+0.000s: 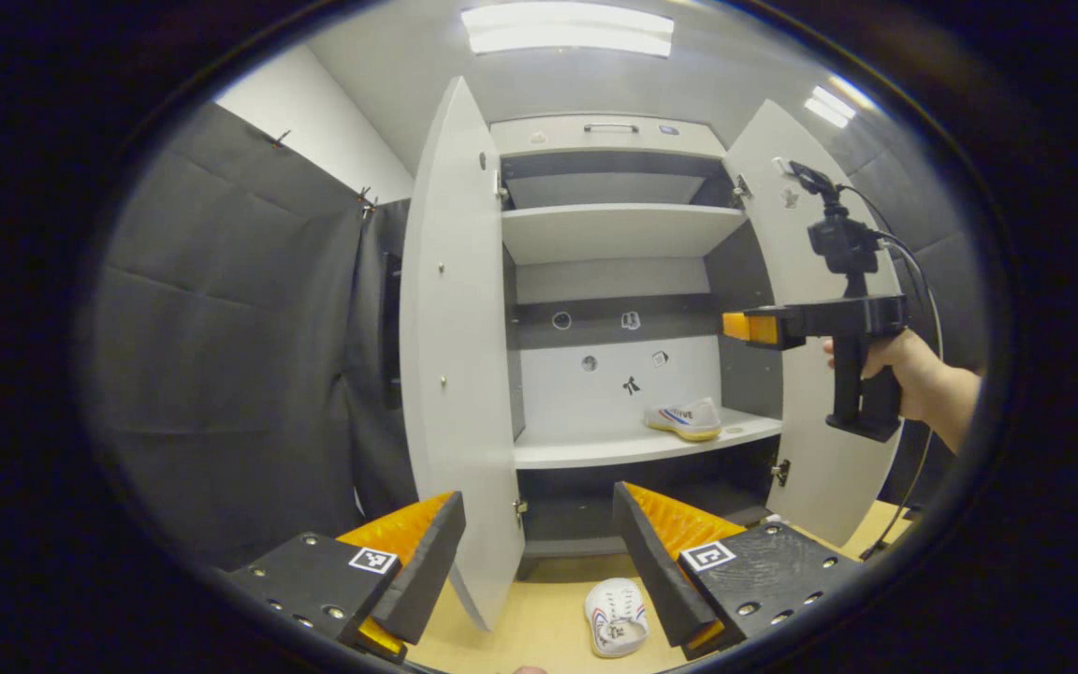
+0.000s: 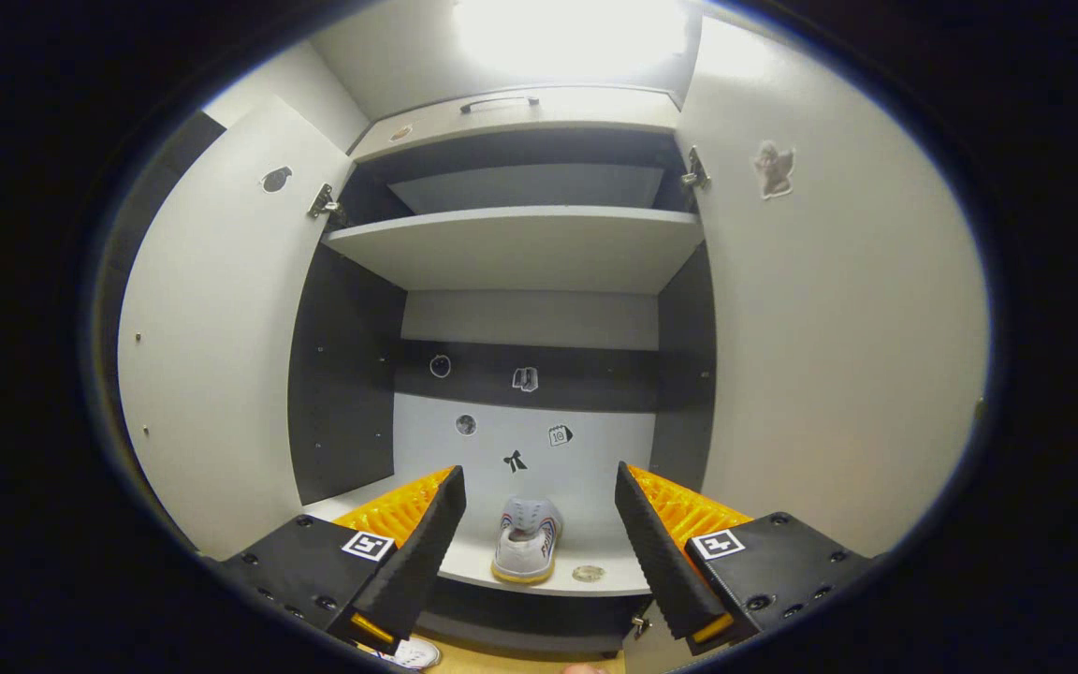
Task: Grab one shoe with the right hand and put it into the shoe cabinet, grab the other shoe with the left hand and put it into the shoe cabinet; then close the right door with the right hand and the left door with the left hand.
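So one white sneaker (image 1: 686, 418) already sits on the lower shelf (image 1: 633, 447) of the shoe cabinet (image 1: 614, 140), over toward the right side, lying side-on in the left gripper view with blue and red stripes and a yellowish sole. There's blue lettering on its side but it's too small to read properly. In the right gripper view that same shoe (image 2: 526, 540) shows heel-first, close to the shelf's front edge, with a small round disc (image 2: 588, 573) just beside it.

The other sneaker (image 1: 617, 615) is down on the light wood floor (image 1: 530, 627) in front of the cabinet, toe pointing at the camera, same striped trim, lying near the left gripper's right finger.

The left gripper (image 1: 539, 552) is spread wide with nothing between its ribbed pads, hovering above the floor shoe. The right gripper (image 2: 536, 548) is also spread apart and empty, aimed straight into the cabinet; from the left gripper view it hangs up by the right door (image 1: 820, 374), held by a hand (image 1: 904, 374).

Both doors stand wide open, left door (image 1: 450, 356) too. They're smooth matte white panels with curved edges. Little stickers (image 2: 525, 379) dot the back wall, and one sits on the right door's inner face (image 2: 772, 168). A slim handle (image 1: 610, 127) sits on the top panel
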Motion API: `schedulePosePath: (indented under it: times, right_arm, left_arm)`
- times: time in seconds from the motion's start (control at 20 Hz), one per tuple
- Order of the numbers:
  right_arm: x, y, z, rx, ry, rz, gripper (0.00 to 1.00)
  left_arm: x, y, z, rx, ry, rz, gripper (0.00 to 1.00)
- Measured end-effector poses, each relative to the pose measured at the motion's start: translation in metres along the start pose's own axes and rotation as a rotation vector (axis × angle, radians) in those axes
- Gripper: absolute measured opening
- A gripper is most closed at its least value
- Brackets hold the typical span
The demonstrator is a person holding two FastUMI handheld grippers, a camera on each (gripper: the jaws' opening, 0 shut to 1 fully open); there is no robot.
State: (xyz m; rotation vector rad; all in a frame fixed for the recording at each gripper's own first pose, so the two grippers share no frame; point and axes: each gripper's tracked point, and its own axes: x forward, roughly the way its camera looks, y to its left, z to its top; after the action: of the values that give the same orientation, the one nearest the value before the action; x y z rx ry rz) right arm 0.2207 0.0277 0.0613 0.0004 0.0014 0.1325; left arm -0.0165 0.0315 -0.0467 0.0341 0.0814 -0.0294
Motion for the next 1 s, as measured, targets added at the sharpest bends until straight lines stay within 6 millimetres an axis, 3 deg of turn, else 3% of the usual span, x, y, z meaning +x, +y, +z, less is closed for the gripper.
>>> schedulePosePath:
  times: [0.2,0.5,0.8,1.0]
  right_arm:
    - [-0.042,-0.018,0.0,-0.016,0.0,-0.044,0.96]
    - [-0.098,-0.029,0.0,-0.046,-0.004,-0.08,0.96]
    - [-0.137,-0.038,-0.011,-0.076,0.019,-0.132,0.96]
    - [-0.158,-0.043,-0.016,-0.03,0.028,-0.167,0.98]
  left_arm:
    - [0.027,-0.015,-0.026,-0.025,0.046,-0.049,0.94]
    - [0.057,-0.033,-0.096,-0.071,0.181,-0.125,0.94]
    - [0.081,-0.045,-0.155,-0.04,0.278,-0.17,0.94]
    - [0.092,-0.057,-0.206,-0.03,0.372,-0.205,0.94]
